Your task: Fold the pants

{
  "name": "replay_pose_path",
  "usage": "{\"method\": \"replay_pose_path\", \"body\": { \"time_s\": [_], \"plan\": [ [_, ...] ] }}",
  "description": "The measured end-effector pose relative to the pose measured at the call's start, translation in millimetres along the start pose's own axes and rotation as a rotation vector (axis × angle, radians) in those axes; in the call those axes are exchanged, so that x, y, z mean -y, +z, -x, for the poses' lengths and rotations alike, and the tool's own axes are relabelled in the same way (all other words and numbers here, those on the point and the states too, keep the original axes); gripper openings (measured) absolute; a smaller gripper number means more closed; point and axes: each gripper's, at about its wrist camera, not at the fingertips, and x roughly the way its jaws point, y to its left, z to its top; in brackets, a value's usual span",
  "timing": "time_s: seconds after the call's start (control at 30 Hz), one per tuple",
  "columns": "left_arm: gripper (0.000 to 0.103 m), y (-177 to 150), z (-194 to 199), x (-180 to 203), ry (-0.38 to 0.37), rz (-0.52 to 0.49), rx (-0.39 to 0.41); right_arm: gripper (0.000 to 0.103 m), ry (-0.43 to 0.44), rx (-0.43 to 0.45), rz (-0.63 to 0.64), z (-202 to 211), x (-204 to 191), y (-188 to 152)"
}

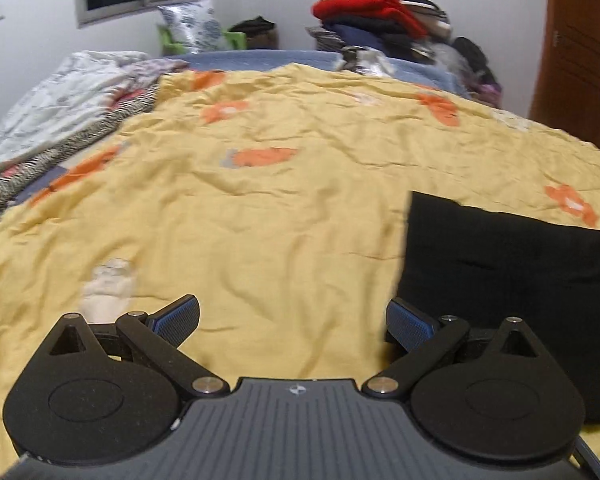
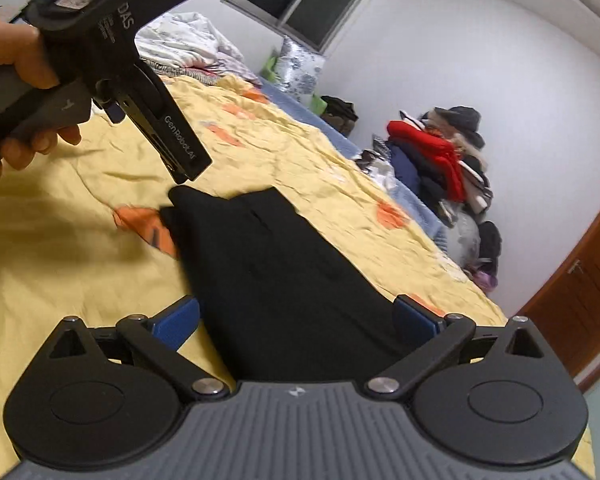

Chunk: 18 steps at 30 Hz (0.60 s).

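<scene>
Tongs (image 2: 296,318) wide above folded pants (image 2: 284,276)

Pants (image 2: 284,276) lie on the bedspread (image 2: 80,280), clothes pile (image 2: 436,160) behind.

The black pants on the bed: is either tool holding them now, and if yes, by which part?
Nothing is held. The left tool and the right tool are both open, and the folded black pants lie free on the yellow bedcover.

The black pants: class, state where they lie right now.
The black pants lie folded on the yellow bedspread: low right in the left wrist view, centre in the right wrist view, beneath the open right gripper.
</scene>
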Motion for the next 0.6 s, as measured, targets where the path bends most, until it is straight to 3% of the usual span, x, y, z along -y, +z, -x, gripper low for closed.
{"method": "replay_pose_path", "body": {
  "time_s": [0.1,0.23,0.43,0.5,0.6],
  "plan": [
    [0.102,3,-5,-7,0.038,0.011,-0.035,0.103,-0.023,0.000,0.047,-18,-14,12],
    [0.101,1,-17,-21,-0.050,0.062,-0.085,0.103,-0.043,-0.012,0.106,-40,-32,23],
    [0.101,-5,-6,-33,0.020,0.056,0.010,0.102,-0.006,-0.031,0.192,-58,-53,27],
    [0.101,-3,-7,-36,-0.011,0.071,-0.013,0.099,-0.029,-0.025,0.220,-60,-56,29],
    [0.101,-2,-13,-43,-0.153,0.145,-0.077,0.092,-0.078,-0.008,0.266,-68,-60,31]
  ]
}}
